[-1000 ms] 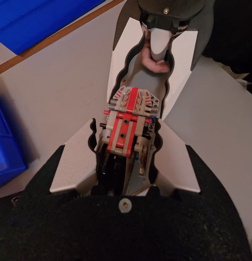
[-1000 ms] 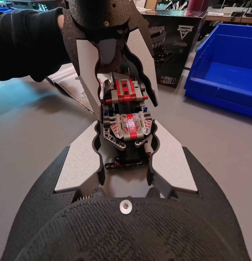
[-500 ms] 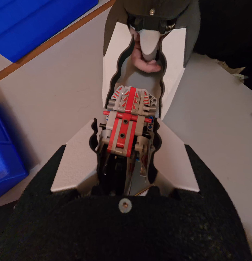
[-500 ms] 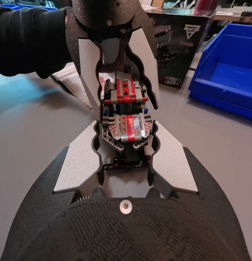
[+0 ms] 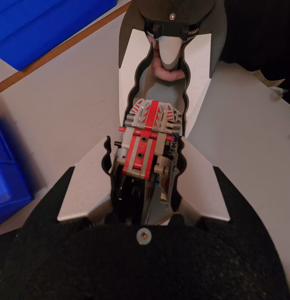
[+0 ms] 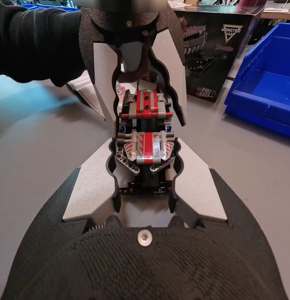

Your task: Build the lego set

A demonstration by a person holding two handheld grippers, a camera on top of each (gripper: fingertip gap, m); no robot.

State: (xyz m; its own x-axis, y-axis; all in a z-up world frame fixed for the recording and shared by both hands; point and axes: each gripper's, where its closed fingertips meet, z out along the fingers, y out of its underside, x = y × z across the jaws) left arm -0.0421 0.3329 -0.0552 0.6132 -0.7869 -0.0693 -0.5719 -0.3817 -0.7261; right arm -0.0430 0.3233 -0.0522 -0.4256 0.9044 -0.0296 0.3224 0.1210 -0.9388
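A red and grey lego vehicle (image 5: pixel 141 151) is held between both grippers above the grey table (image 5: pixel 68 105). My left gripper (image 5: pixel 144 146) is shut on its rear part with the red striped roof. My right gripper (image 5: pixel 154 126) faces it from the far side and is shut on the hood end. In the right wrist view the right gripper (image 6: pixel 144 141) clamps the striped hood of the vehicle (image 6: pixel 147 151), and the left gripper (image 6: pixel 148 128) clamps the far end. A hand (image 5: pixel 167 73) shows behind the right gripper. The vehicle's underside is hidden.
Blue bins stand at the left (image 5: pixel 8 170) and far left (image 5: pixel 43 24) beyond a wooden edge (image 5: pixel 60 48). In the right wrist view there is a blue bin (image 6: pixel 262 90) at the right, the dark set box (image 6: pixel 214 56) behind, an open booklet (image 6: pixel 85 90), and a black sleeve (image 6: pixel 35 43). Left and right tips are no more than a few centimetres apart.
Both grippers keep their hold on the vehicle. In the left wrist view the right gripper has drifted slightly left, and the scene has shifted a little.
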